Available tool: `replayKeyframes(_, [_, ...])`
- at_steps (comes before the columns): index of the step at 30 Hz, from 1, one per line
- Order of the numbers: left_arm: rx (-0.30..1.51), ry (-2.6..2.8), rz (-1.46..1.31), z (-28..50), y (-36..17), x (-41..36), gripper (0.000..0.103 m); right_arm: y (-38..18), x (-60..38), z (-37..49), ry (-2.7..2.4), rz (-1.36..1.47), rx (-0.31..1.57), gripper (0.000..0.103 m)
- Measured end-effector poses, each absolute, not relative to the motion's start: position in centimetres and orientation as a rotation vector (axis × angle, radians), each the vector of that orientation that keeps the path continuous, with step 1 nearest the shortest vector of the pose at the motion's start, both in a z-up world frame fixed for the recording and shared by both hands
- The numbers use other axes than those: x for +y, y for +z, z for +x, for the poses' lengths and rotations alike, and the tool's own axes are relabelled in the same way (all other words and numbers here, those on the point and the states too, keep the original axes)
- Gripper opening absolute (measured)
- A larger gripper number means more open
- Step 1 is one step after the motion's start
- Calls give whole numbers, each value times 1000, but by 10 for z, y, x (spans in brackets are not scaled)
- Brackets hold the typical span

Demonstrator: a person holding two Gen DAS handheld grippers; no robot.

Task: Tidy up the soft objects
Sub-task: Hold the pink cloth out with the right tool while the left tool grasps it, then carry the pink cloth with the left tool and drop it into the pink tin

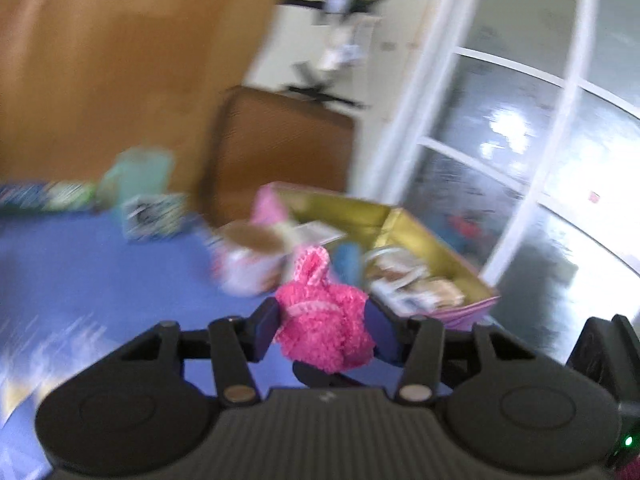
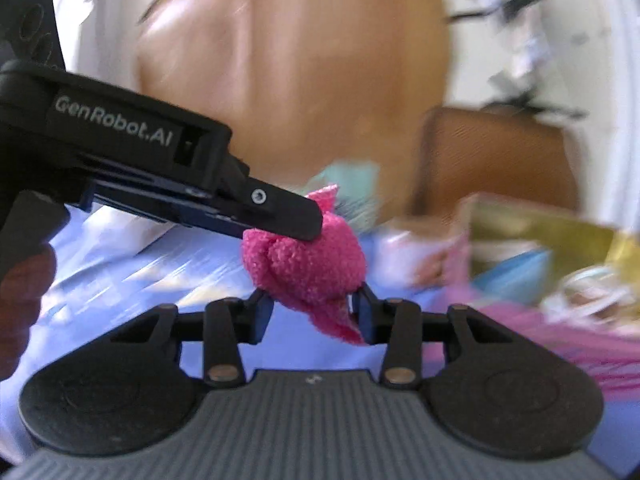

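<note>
A pink fluffy bundle (image 1: 320, 340) sits between the fingers of my left gripper (image 1: 324, 316), which is shut on it above the blue cover. In the right wrist view my right gripper (image 2: 314, 304) is shut on the lower end of a pink fluffy bundle (image 2: 304, 268). The left gripper (image 2: 308, 224) reaches in from the left there, and its near finger lies against the bundle's top. Motion blur hides whether both grippers hold one and the same piece. Part of the right gripper's black body (image 1: 600, 360) shows at the right edge of the left wrist view.
An open box with a gold lining (image 1: 404, 220) stands ahead on the right, holding several mixed things. A white and pink object (image 1: 248, 268) lies beside it on the blue cover (image 1: 100, 272). A wooden headboard (image 1: 100, 60) and glass door (image 1: 520, 140) stand behind. A hand (image 2: 24, 300) holds the left gripper.
</note>
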State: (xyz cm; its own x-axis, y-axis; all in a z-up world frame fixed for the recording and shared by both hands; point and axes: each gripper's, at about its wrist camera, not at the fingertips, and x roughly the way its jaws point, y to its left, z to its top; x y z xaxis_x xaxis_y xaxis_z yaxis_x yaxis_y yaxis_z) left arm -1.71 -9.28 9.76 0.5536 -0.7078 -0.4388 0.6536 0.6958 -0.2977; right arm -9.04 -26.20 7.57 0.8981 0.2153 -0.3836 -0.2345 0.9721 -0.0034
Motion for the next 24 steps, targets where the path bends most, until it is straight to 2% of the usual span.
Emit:
replayKeyframes(3, [555, -863, -54, -10, 102, -142, 49, 81, -296, -84, 95, -52, 382, 47])
replayKeyframes(5, [579, -868, -35, 0, 98, -173, 54, 78, -317, -73, 5, -57, 396, 52])
replayKeyframes(7, [580, -808, 3, 8, 94, -199, 62, 69, -339, -53, -131, -63, 439, 68])
replayKeyframes(8, [576, -777, 21, 11, 92, -207, 62, 63, -349, -46, -187, -49, 461, 72])
replayKeyframes(12, [587, -755, 18, 12, 83, -201, 62, 60, -377, -58, -210, 92, 437, 72])
replayKeyframes(17, [569, -718, 46, 6, 79, -177, 62, 59, -368, -69, -194, 87, 381, 72])
replayKeyframes(24, [568, -592, 18, 13, 66, -102, 63, 83, -330, -63, -68, 64, 306, 68])
